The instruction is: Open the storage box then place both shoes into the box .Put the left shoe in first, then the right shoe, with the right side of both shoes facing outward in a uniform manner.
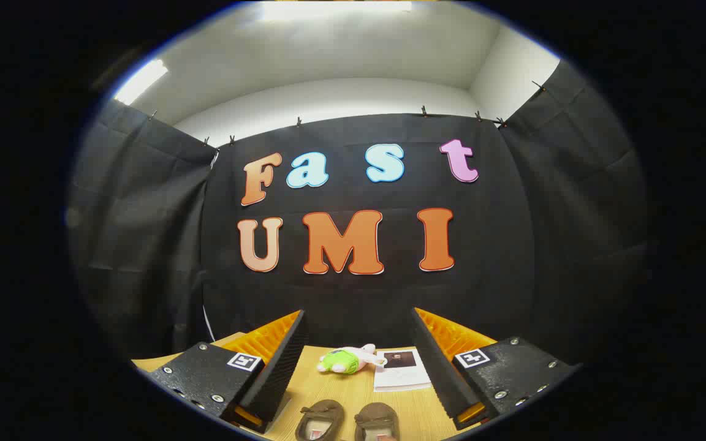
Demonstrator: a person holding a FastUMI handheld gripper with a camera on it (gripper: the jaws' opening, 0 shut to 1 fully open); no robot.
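My gripper (359, 361) is open, its two fingers spread wide above the wooden table (328, 392) with nothing between them. Two small brown shoes lie side by side on the table below and between the fingers: one shoe (320, 419) on the left and the other shoe (377, 421) on the right, both partly cut off by the lower rim of the view. Their openings face up.
A small plush toy (348, 359) in green and white lies on the table beyond the shoes. Next to it on the right rests a white paper sheet (401, 370) with a dark picture. The black cloth wall (359, 294) closes the back.
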